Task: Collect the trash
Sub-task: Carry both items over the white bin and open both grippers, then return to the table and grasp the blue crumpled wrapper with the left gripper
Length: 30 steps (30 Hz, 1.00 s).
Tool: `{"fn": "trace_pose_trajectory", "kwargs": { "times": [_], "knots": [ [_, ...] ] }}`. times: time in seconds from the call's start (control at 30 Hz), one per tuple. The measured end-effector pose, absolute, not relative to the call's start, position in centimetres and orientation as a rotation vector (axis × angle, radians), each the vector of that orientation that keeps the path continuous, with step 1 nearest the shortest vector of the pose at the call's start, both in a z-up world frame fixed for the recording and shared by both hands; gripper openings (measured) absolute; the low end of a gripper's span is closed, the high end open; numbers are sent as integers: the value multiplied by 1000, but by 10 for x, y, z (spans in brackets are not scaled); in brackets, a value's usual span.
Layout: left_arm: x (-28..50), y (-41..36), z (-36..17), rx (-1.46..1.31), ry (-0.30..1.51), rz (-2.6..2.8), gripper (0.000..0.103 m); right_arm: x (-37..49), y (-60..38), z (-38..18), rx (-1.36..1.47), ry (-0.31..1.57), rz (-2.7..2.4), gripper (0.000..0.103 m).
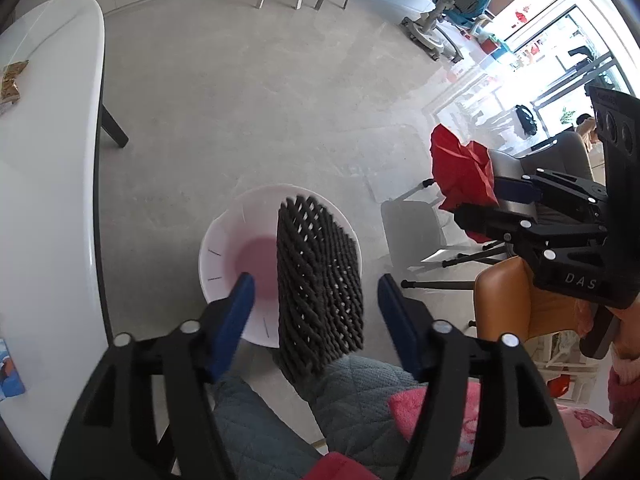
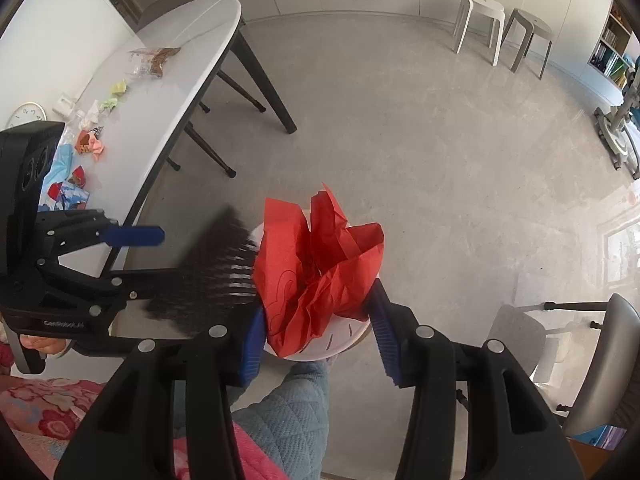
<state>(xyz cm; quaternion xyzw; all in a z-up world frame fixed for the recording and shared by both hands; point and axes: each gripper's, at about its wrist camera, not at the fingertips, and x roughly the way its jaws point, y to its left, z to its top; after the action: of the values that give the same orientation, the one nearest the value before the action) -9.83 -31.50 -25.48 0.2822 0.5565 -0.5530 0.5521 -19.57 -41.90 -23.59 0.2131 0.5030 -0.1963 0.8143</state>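
A white trash bin stands on the floor below both grippers, its inside tinted pink. My left gripper is open; a dark woven piece hangs in mid-air between its blue fingers, over the bin, blurred, touching neither pad. My right gripper is shut on a crumpled red paper, held above the bin. The red paper also shows in the left wrist view. More scraps of crumpled paper lie on the white table.
The white table is at my left with a snack wrapper on it. White stools stand at the far wall. A grey chair and an orange chair are at my right. My legs are below.
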Motion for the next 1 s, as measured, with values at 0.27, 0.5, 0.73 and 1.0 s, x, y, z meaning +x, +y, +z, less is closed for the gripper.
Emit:
{"fn": "trace_pose_trajectory", "kwargs": {
  "times": [0.27, 0.5, 0.73, 1.0],
  "knots": [
    [-81, -293, -220, 561, 1307, -1225, 78, -194, -413, -252, 447, 1095, -308, 53],
    [-47, -233, -164, 429, 1207, -1075, 91, -165, -387, -260, 402, 1133, -278, 95],
    [10, -149, -124, 281, 1128, -852, 95, -121, -362, -210, 342, 1011, -260, 101],
    [73, -38, -105, 123, 1033, -699, 95, -47, -301, -149, 219, 882, -173, 101]
  ]
}}
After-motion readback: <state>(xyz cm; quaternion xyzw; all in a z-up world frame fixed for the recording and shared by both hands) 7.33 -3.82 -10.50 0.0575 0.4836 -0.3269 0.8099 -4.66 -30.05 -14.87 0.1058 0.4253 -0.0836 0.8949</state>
